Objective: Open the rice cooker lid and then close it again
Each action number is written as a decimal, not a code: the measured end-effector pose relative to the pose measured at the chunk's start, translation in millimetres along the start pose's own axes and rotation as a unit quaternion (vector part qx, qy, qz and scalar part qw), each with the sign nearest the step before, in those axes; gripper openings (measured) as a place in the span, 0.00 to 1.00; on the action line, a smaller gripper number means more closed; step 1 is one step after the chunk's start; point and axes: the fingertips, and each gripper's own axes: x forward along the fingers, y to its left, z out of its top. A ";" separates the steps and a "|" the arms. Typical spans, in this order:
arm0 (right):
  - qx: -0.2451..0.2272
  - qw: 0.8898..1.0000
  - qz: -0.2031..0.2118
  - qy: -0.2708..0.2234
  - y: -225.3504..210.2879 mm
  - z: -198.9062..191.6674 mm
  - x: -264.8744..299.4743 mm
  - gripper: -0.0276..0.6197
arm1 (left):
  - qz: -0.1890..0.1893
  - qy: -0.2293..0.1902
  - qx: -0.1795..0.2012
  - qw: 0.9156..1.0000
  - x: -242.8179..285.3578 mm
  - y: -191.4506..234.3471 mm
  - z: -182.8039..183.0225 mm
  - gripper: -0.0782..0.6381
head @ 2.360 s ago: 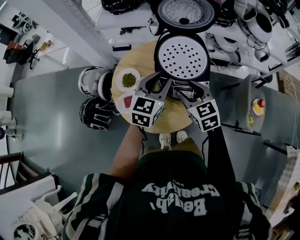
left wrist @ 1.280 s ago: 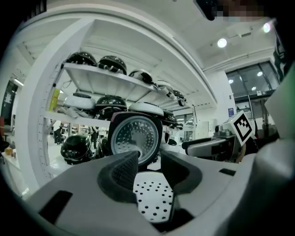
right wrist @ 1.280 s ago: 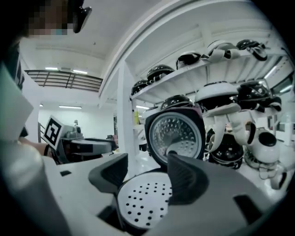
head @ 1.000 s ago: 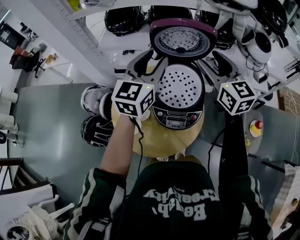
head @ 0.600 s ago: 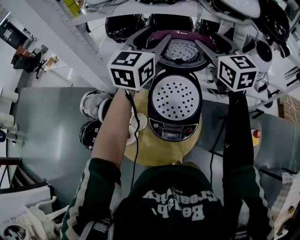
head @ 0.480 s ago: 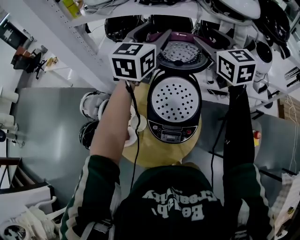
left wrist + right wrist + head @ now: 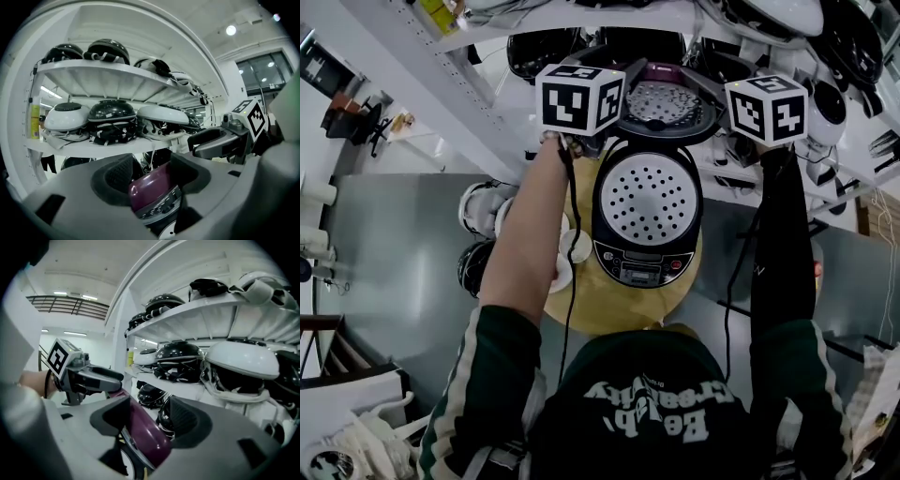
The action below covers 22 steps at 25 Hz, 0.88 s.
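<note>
The rice cooker (image 7: 647, 202) stands on a round wooden table (image 7: 609, 314), its perforated inner plate showing. Its purple-rimmed lid (image 7: 661, 101) is up and open. My left gripper (image 7: 614, 67) is at the lid's upper left edge and my right gripper (image 7: 705, 73) at its upper right edge. In the left gripper view the left gripper (image 7: 150, 176) is opening, with the purple lid (image 7: 150, 187) between the jaws and no pad pressing on it. In the right gripper view the right gripper (image 7: 143, 420) stands wide, and the lid rim (image 7: 145, 434) lies against its left jaw only.
White shelves (image 7: 581, 23) full of helmets stand just behind the lid, seen close in both gripper views as helmets (image 7: 112, 115) and helmets (image 7: 180, 357). Small dishes (image 7: 577, 246) sit on the table's left side. Two helmets (image 7: 478, 211) lie on the floor to the left.
Both grippers rose from beside the cooker body and moved away from me to the raised lid's top edge. The left jaws spread wider.
</note>
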 end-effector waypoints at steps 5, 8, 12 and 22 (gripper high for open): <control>0.012 1.000 0.013 0.017 13.1 -6.4 -10.3 0.47 | -0.009 0.009 -0.019 1.000 -14.4 -7.4 -6.3 0.47; 0.018 0.999 0.025 0.028 27.2 -12.4 -21.0 0.47 | -0.015 0.007 -0.031 0.999 -30.6 -15.5 -13.5 0.48; 0.018 0.999 0.029 0.036 47.4 -23.1 -37.3 0.46 | -0.030 0.003 -0.037 0.999 -52.7 -33.6 -24.8 0.42; 0.041 0.997 0.033 0.062 115.4 -79.6 -81.1 0.41 | -0.082 0.019 -0.033 0.996 -111.5 -77.8 -77.2 0.39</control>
